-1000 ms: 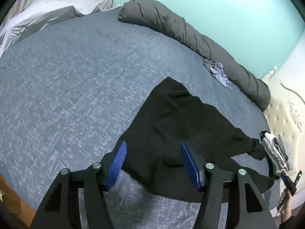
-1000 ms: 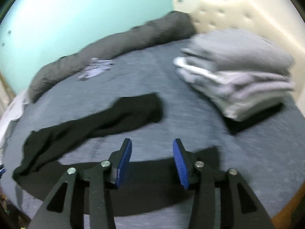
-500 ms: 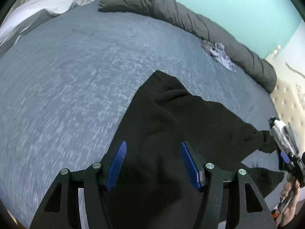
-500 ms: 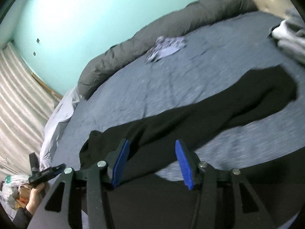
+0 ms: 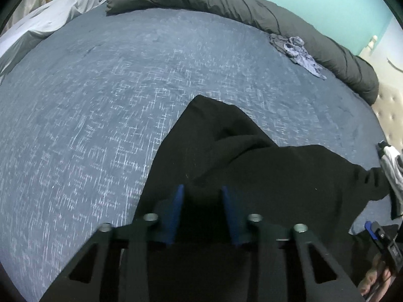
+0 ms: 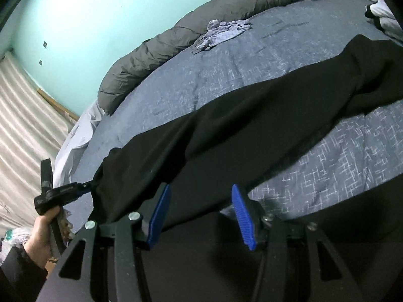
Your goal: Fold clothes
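Blue pads [image 5: 178,201] of the left gripper [image 5: 201,198] are seen narrowed onto a bunched edge of the black garment [image 5: 252,166], its jaws having just been closing with cloth between them; this is judged a grip taken so an end can be lifted for a fold. Fingers [image 6: 160,214] of the right gripper [image 6: 200,214] are held apart over the garment's near edge, nothing pinched, presumably poised for a second hold. The garment is spread long across the bed [image 5: 100,100], well short of the rolled duvet [image 5: 226,2] and the small grey cloth [image 5: 297,50] beside it. Compared with the earlier frames, both grippers are seen lower and closer to the garment, and the left jaws are narrower.
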The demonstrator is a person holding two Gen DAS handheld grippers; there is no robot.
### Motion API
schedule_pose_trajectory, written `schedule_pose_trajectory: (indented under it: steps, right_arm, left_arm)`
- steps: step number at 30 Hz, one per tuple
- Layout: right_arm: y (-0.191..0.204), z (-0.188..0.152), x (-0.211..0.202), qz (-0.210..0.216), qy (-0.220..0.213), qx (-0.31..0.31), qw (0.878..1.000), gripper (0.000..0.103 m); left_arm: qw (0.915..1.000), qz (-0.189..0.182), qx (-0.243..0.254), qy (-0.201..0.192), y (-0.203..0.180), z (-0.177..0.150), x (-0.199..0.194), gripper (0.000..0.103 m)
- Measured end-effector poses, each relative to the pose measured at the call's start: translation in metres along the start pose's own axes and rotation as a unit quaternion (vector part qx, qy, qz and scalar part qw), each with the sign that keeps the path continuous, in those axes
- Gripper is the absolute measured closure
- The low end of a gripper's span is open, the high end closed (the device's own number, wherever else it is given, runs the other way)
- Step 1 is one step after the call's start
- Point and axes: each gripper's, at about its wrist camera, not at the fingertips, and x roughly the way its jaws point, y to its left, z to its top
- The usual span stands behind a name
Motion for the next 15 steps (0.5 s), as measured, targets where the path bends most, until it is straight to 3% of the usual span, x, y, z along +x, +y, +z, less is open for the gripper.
schedule_pose_trajectory:
  steps: [2,5,9,15]
  right_arm:
    - [0.001,-0.003,0.004,-0.001,0.003,-0.01,1.0,0.051]
    - [-0.004,-0.004,0.006,0.0,0.009,0.001,1.0,0.051]
    - [-0.002,0.0,-0.004,0.014,-0.006,0.003,1.0,0.051]
    - [0.003,0.003,-0.011,0.014,-0.03,-0.022,0.999,0.051]
  left_arm:
    - [1.0,0.004,0.005,-0.001,-0.002,0.002,0.002,0.097]
    - [0.9998,0.008,0.016,-0.006,-0.006,0.004,0.0,0.097]
    - [0.9991,0.011,0.008,-0.04,-0.005,0.015,-0.018,0.098]
    - [0.9965,0.006,-0.019,-0.081,-0.003,0.054,-0.034,0.099]
